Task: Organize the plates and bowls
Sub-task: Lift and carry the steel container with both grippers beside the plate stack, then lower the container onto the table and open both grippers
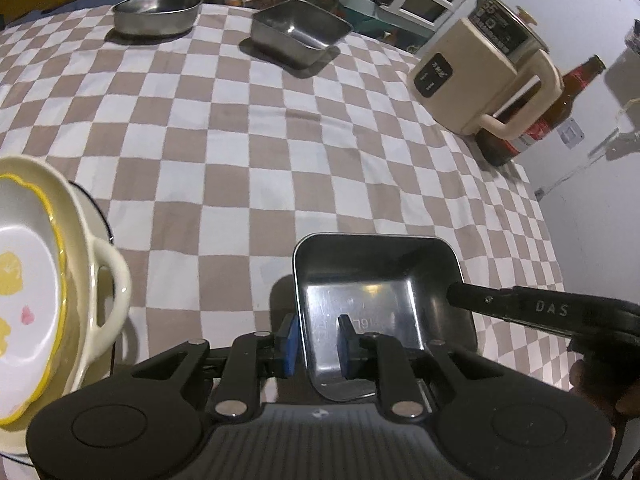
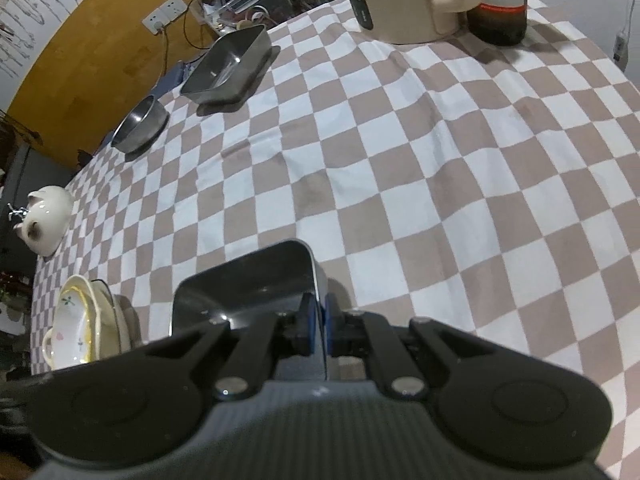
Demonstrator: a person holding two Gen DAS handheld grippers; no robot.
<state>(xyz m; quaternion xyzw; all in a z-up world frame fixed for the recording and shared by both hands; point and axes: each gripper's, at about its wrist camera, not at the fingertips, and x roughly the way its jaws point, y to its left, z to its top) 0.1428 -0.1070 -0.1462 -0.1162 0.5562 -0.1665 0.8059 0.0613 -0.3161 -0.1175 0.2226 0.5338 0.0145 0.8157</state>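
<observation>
Steel tray [image 1: 376, 280], square and shiny, sits low on the checkered tabletop [image 1: 240, 140]. Left gripper [image 1: 318, 344] fingers straddle its near wall, slightly apart; right gripper [image 2: 318, 326] pinches its right wall. Ceramic plates [image 1: 24, 280] stack at left. Beyond stand a round steel bowl [image 1: 158, 10], a second tray [image 1: 300, 32], a cream kettle [image 1: 484, 68] and a "Budweiser" bottle [image 2: 502, 0].

A tan-and-white checked tablecloth [image 1: 248, 152] covers the table. The near square tray [image 1: 372, 280] is dull silver steel, as are the far square tray [image 1: 300, 34] and the far round bowl [image 1: 158, 10]. At near left, a white plate [image 1: 24, 276] with a yellow rim and yellow and pink motifs tops a cream handled dish [image 1: 108, 276]. Far right, a beige kettle [image 1: 480, 76] carries a black panel, beside a brown bottle [image 2: 500, 8] with a red-and-white label. Both grippers are black with blue pads [image 1: 290, 346].
</observation>
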